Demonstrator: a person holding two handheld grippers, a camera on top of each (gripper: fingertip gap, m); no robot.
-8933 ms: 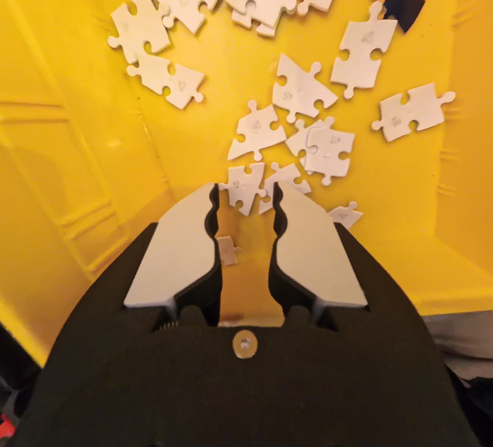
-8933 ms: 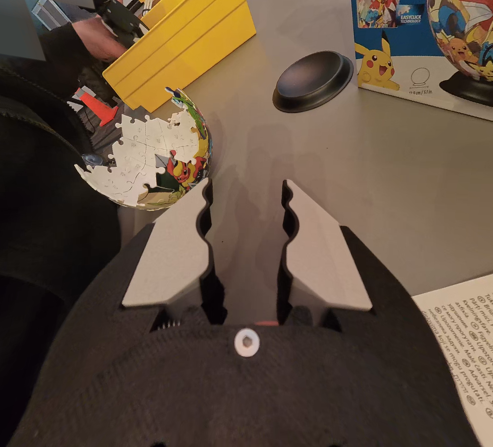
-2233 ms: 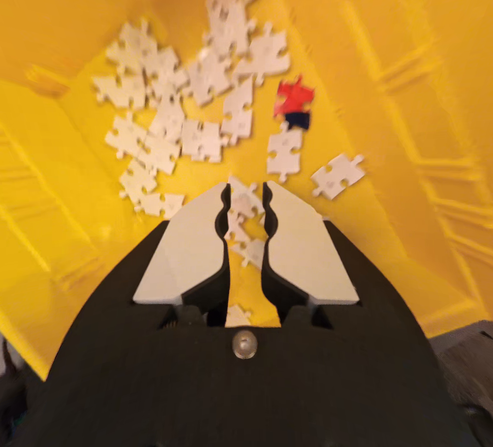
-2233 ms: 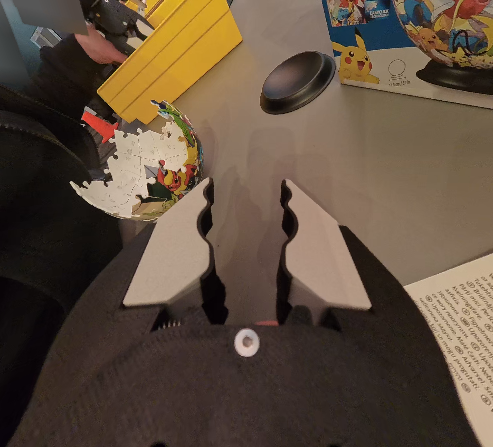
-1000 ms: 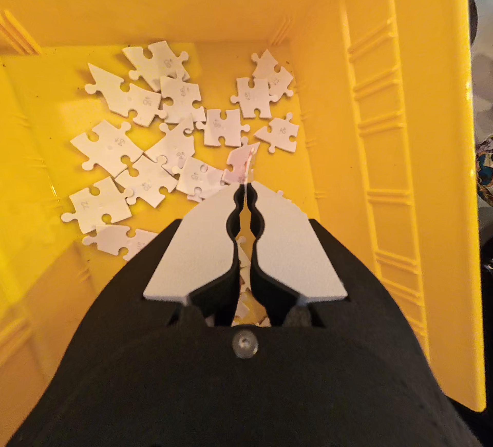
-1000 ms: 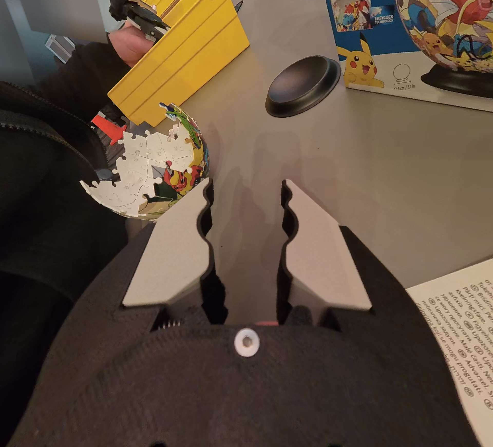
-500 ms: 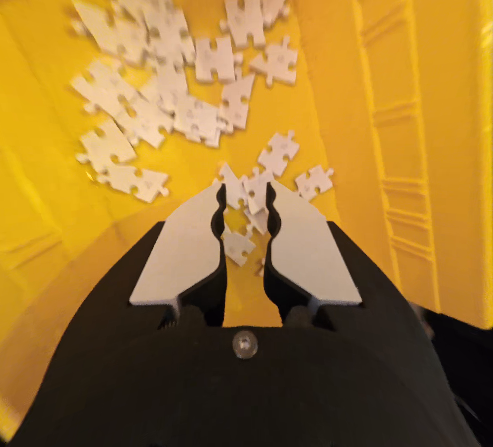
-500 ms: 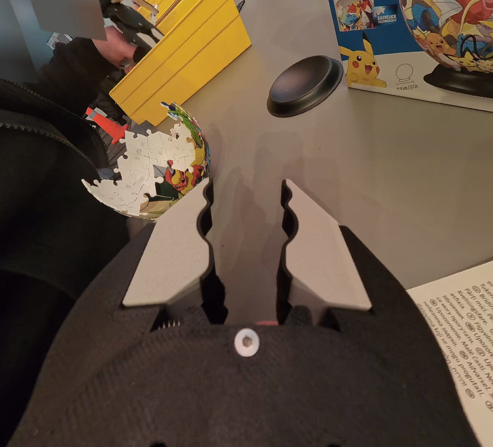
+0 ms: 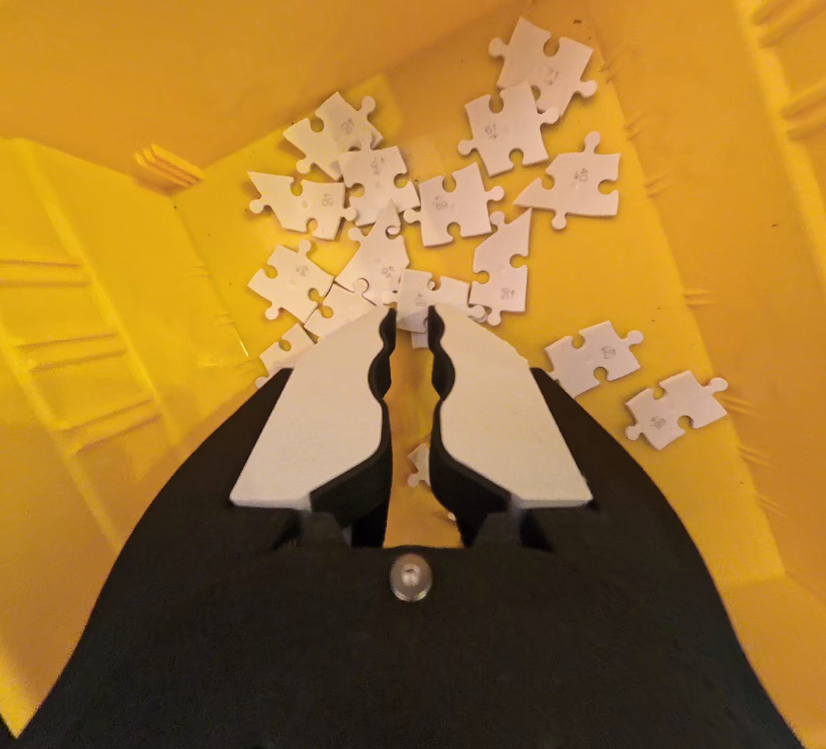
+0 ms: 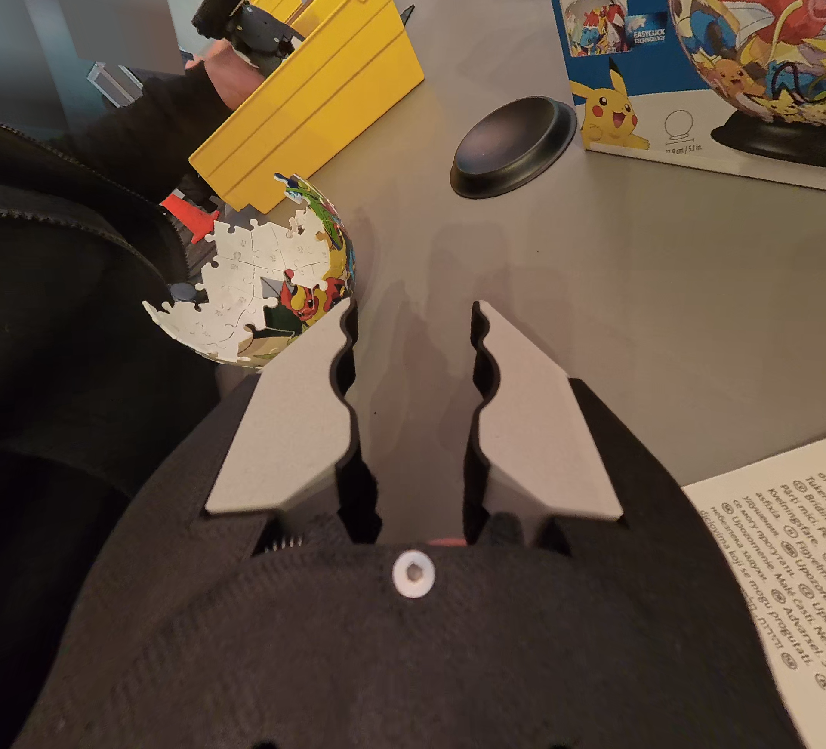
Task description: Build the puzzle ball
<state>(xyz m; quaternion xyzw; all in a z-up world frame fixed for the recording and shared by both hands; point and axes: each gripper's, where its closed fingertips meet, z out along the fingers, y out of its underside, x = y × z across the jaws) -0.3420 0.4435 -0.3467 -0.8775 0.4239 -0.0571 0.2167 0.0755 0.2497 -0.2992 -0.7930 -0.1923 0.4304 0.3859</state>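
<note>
Left wrist view: the left gripper (image 9: 411,314), jaws narrowly parted and empty, points into the yellow bin (image 9: 134,57), tips just before a white face-down puzzle piece (image 9: 420,296) among others.

Right wrist view: the right gripper (image 10: 413,307) gapes wide, empty, over bare grey table (image 10: 625,303); the half-built puzzle ball (image 10: 268,280) sits just left of its left fingertip.

Small printed numbers mark the white puzzle pieces (image 9: 451,204) at upper centre; the box (image 10: 684,34) and leaflet (image 10: 777,557) carry print.
</note>
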